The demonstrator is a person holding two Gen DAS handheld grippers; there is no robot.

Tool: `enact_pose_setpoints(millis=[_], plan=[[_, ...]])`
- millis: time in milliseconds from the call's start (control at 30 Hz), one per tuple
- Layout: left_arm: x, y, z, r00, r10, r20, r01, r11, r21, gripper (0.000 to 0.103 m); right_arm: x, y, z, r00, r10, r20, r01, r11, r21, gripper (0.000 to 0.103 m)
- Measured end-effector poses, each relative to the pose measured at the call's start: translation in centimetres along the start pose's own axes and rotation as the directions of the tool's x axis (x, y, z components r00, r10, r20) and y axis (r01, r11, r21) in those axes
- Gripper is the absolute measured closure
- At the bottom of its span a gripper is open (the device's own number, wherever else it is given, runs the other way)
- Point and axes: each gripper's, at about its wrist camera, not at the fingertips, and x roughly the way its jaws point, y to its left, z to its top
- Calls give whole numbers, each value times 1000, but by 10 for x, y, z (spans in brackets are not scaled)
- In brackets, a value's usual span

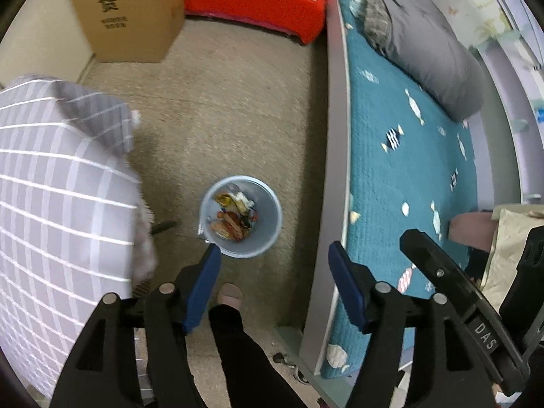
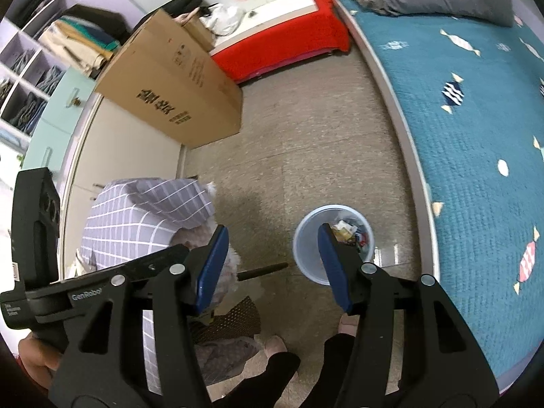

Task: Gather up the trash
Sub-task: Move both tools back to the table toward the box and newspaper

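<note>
Hovering above the bin, the left gripper and right gripper are wide and empty, so wrappers drop inside.

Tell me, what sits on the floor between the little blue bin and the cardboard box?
Nothing: in both wrist views, bare speckled floor runs from the bin to the cardboard box.
</note>
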Motion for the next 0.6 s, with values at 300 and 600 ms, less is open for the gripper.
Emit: enact_pose_setpoints(millis=[300,600], plan=[[-69,123,-16,989,62,131,-41,987,-156,36,35,114,-27,998,47,-47,-53,990,-127,49],[-154,283,-55,950,203,240,-146,961,-235,36,92,264,-91,983,135,-122,-159,965,-210,48]])
